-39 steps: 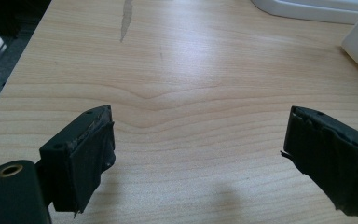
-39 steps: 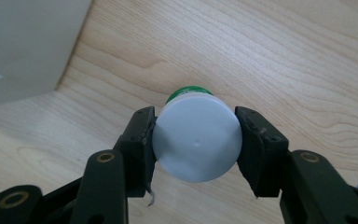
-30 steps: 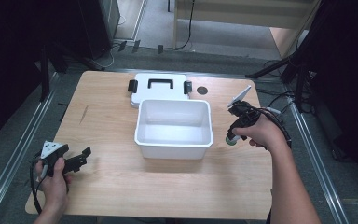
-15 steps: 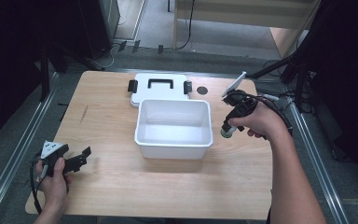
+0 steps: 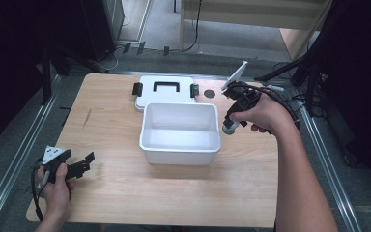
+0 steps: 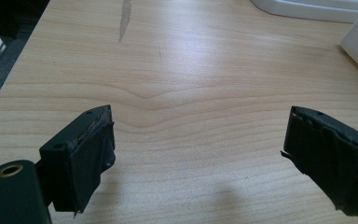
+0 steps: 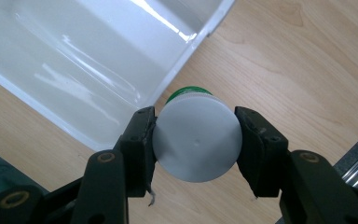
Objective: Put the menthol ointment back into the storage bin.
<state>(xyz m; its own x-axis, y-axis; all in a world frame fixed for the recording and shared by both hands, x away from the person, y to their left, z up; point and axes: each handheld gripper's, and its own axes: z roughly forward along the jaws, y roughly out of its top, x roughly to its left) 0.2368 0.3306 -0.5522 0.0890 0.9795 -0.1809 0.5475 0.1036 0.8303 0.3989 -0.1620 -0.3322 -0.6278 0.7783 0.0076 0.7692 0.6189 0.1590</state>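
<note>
While we looked down, the right gripper (image 7: 196,144) was squeezing a small jar with a white cap (image 7: 196,141) and a green band, just beside the right wall of the white tub (image 5: 179,145). We saw nothing inside the tub. Its lid (image 5: 164,91) lay flat behind it. The left gripper (image 6: 198,158) hung wide open over the wooden table (image 5: 111,188), holding nothing.

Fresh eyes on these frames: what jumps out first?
The white open bin mid-table, with its lid lying flat behind it. Next, the right gripper at the bin's right rim, fingers clamped on a small white-capped, green-bodied bottle. The left gripper sits open over bare wood near the table's front left corner.
</note>
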